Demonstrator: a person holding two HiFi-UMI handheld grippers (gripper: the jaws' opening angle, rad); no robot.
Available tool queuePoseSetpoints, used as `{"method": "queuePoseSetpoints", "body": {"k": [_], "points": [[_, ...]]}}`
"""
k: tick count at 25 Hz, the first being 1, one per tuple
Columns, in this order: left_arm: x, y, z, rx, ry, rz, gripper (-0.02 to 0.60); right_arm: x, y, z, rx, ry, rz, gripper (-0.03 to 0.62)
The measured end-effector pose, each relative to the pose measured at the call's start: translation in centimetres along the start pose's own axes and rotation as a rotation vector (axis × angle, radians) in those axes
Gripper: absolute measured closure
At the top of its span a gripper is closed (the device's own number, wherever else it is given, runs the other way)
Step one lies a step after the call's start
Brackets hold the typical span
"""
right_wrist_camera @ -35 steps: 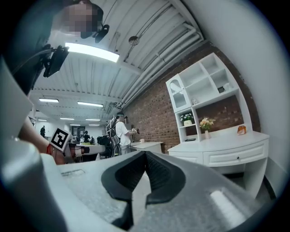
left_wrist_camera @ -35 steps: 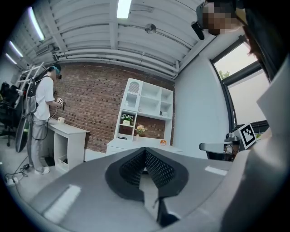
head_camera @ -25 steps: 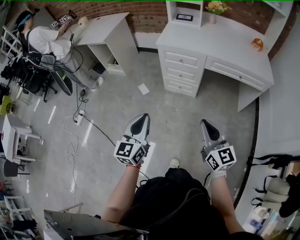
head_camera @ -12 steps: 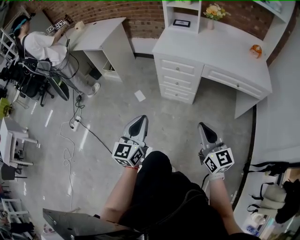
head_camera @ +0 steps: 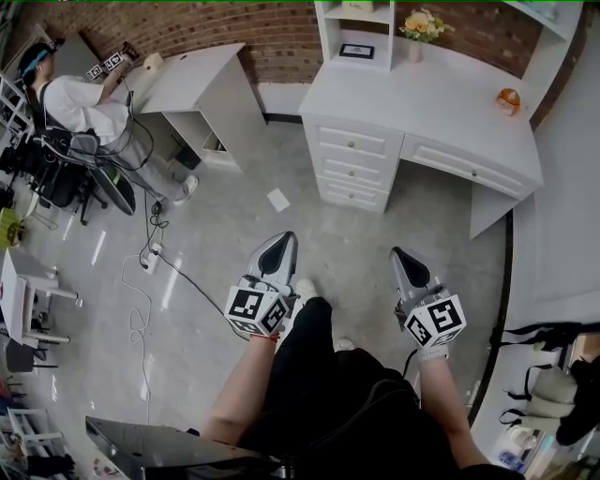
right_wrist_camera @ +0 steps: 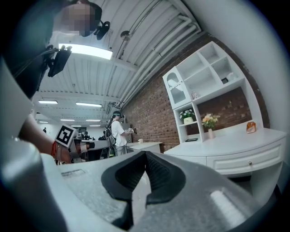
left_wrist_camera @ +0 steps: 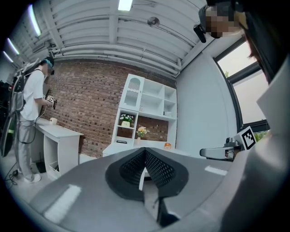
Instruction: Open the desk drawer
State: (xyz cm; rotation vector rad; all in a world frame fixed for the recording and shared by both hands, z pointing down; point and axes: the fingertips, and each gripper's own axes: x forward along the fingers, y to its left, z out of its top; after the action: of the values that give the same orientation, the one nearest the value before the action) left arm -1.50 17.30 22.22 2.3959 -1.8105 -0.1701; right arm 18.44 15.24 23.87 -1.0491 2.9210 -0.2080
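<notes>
Closer to white desk (head_camera: 422, 103) than before; drawer (head_camera: 466, 161) well apart yet.
Left claw (head_camera: 280, 240) & right claw (head_camera: 403, 258) clenched, empty: approach only.

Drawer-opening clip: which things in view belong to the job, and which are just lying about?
Job:
white desk
wide drawer
stack of three drawers
left gripper, shut, empty
right gripper, shut, empty

Lying about:
flower vase
small frame
orange object
paper on the floor
floor cable
another person at a second desk
</notes>
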Motion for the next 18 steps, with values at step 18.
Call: {"method": "queuePoseSetpoints", "body": {"k": [18], "points": [[8.5, 3.5, -0.6, -0.018, 0.023, -0.095, 0.578, 5.6, -4.6, -0.6, 0.022, 0.014, -0.090, 0.594]]}}
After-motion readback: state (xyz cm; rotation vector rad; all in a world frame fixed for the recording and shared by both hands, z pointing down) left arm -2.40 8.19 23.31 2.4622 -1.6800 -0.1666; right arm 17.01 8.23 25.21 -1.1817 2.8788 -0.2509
